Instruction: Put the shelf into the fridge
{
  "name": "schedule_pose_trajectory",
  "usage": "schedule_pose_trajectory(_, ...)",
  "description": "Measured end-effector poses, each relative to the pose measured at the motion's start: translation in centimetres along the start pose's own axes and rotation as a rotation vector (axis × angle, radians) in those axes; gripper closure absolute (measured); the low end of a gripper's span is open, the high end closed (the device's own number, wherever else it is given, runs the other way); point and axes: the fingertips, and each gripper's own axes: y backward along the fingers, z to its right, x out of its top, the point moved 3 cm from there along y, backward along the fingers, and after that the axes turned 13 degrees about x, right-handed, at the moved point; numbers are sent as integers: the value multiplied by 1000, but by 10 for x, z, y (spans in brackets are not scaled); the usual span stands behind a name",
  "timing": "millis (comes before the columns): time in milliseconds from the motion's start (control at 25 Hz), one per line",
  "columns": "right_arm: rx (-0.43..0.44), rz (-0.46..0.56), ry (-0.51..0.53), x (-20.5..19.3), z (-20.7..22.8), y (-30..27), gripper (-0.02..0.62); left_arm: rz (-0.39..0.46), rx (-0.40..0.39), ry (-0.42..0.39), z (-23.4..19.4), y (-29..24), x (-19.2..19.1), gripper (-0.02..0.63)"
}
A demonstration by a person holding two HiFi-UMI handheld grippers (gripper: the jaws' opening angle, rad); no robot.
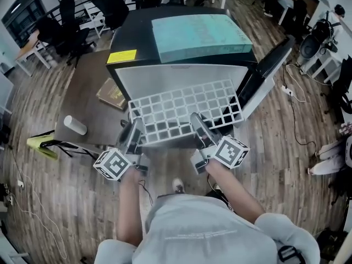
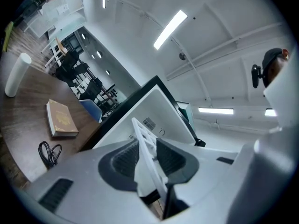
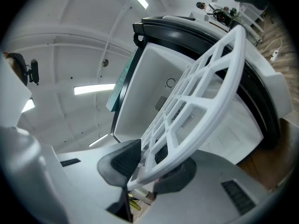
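A white grid shelf [image 1: 184, 110] lies flat at the open front of a small black fridge [image 1: 181, 37] with a white inside [image 1: 181, 76]. My left gripper [image 1: 133, 132] is shut on the shelf's near left edge; my right gripper [image 1: 199, 126] is shut on its near right edge. In the left gripper view the shelf [image 2: 147, 155] runs edge-on between the dark pads [image 2: 125, 161]. The right gripper view has the shelf's grid [image 3: 196, 101] held between its pads [image 3: 122, 160], reaching toward the fridge's white cavity [image 3: 154, 83]. The fridge door [image 1: 269, 70] stands open on the right.
A teal sheet [image 1: 198, 34] lies on top of the fridge. Left of it is a brown table [image 1: 88, 92] with a book [image 1: 113, 94] and a white roll [image 1: 75, 125]. A black cable [image 2: 48, 151] lies on that table. Office chairs and desks stand beyond.
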Motion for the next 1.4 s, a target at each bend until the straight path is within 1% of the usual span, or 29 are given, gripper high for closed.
schedule_pose_trajectory(280, -18, 27, -19, 2, -2, -9, 508, -13, -25, 27, -3, -16, 13, 500)
schedule_pose_trajectory(360, -37, 30, -43, 1, -1, -11, 509, -26, -28, 61, -5, -21, 13, 500)
schedule_pose_trajectory(440, -47, 33, -62, 1, -1, -14, 509, -30, -36, 112, -5, -26, 13, 500)
schedule_pose_trajectory(600, -78, 37, -71, 5, 0, -18, 509, -26, -63, 155, -3, -36, 20, 500)
schedule_pose_trajectory(760, -97, 44, -79, 3, 1, -20, 509, -46, -32, 164, -10, -40, 21, 500)
schedule_pose_trajectory(880, -104, 49, -73, 4, 1, -21, 509, -46, -63, 186, -7, -42, 21, 500)
schedule_pose_trajectory(920, -106, 52, -73, 4, 1, -21, 509, -50, -62, 196, -7, -43, 21, 500)
schedule_pose_trajectory(1040, -115, 60, -83, 4, 1, -20, 509, -55, -53, 192, -9, -43, 21, 500)
schedule_pose_trajectory(1200, -142, 65, -108, 3, 1, -20, 511, -47, -68, 220, -5, -45, 24, 500)
schedule_pose_trajectory(1400, -136, 73, -111, 4, -1, -23, 518, -41, -55, 180, -7, -48, 28, 503)
